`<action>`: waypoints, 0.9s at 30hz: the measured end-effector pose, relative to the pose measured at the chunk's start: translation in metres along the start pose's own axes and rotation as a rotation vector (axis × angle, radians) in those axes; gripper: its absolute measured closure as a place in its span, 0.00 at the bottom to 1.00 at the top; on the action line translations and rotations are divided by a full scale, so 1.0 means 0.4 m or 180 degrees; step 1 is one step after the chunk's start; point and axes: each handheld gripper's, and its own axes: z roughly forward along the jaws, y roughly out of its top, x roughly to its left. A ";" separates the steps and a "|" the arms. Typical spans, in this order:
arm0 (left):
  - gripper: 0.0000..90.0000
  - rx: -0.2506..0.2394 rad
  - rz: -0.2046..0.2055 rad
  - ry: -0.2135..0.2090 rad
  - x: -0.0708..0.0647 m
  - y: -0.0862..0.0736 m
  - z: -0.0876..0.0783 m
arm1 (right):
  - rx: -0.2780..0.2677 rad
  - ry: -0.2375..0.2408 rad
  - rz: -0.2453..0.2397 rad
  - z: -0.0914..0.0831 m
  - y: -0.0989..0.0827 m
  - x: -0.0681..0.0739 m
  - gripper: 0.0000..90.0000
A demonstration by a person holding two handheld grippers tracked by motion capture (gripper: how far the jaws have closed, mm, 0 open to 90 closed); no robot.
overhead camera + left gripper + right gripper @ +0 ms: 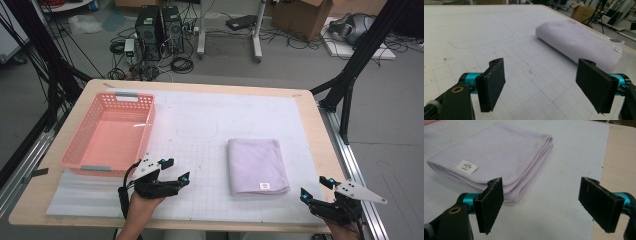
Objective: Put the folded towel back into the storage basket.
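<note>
Two hand-held grippers hover low over the near edge of a wooden table (325, 150), both with jaws spread wide and nothing between them. The left gripper (176, 171), gripped by a hand (139, 210) coming in from the near side, sits just right of the near corner of a pink basket (107, 135) and points right, toward a folded lilac towel (257, 165); seen along its own black jaws, the towel (579, 43) lies ahead and apart on the gridded white mat (499, 37). The right gripper (314, 189) waits at the near right corner of the table, close to the towel's near right corner but clear of it; in its own view the released jaws frame bare mat, with the towel's stacked hemmed edges (499, 157) just beyond the left jaw. The towel rests flat near the middle of the mat, a small white label (466, 166) on its near edge. The basket stands at the mat's left.
</note>
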 end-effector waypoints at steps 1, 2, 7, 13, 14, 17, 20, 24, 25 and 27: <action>0.27 -0.0003 0.0011 0.0000 -0.002 0.004 0.005 | -0.0007 0.0004 0.0009 0.001 0.000 -0.002 0.21; 0.27 -0.0015 0.0017 0.0002 -0.006 0.008 0.012 | -0.0015 0.0012 0.0016 0.002 -0.001 -0.004 0.21; 0.26 -0.0002 0.0149 -0.0035 -0.022 0.037 0.058 | 0.0003 0.0032 0.0022 0.004 -0.001 -0.005 0.22; 0.26 0.0079 0.0226 -0.0096 -0.033 0.063 0.108 | 0.0014 0.0038 0.0027 0.006 -0.002 -0.004 0.21; 0.26 0.0127 0.0189 -0.0101 -0.033 0.066 0.115 | 0.0019 0.0040 0.0007 0.008 -0.002 -0.003 0.22; 0.24 0.0256 0.0146 -0.0078 -0.037 0.076 0.138 | 0.0048 0.0047 -0.0031 0.011 -0.002 -0.001 0.22; 0.20 0.0343 0.0127 -0.0131 -0.047 0.095 0.165 | 0.0057 0.0064 -0.0024 0.013 -0.002 0.000 0.22; 0.20 0.0392 0.0182 -0.0211 -0.069 0.119 0.210 | 0.0055 0.0072 -0.0023 0.013 -0.001 0.000 0.22; 0.20 0.0405 0.0166 -0.0233 -0.073 0.122 0.222 | 0.0047 0.0072 -0.0024 0.013 -0.001 0.000 0.22; 0.20 0.0447 0.0148 -0.0282 -0.080 0.127 0.244 | 0.0056 0.0079 -0.0037 0.013 -0.001 -0.001 0.22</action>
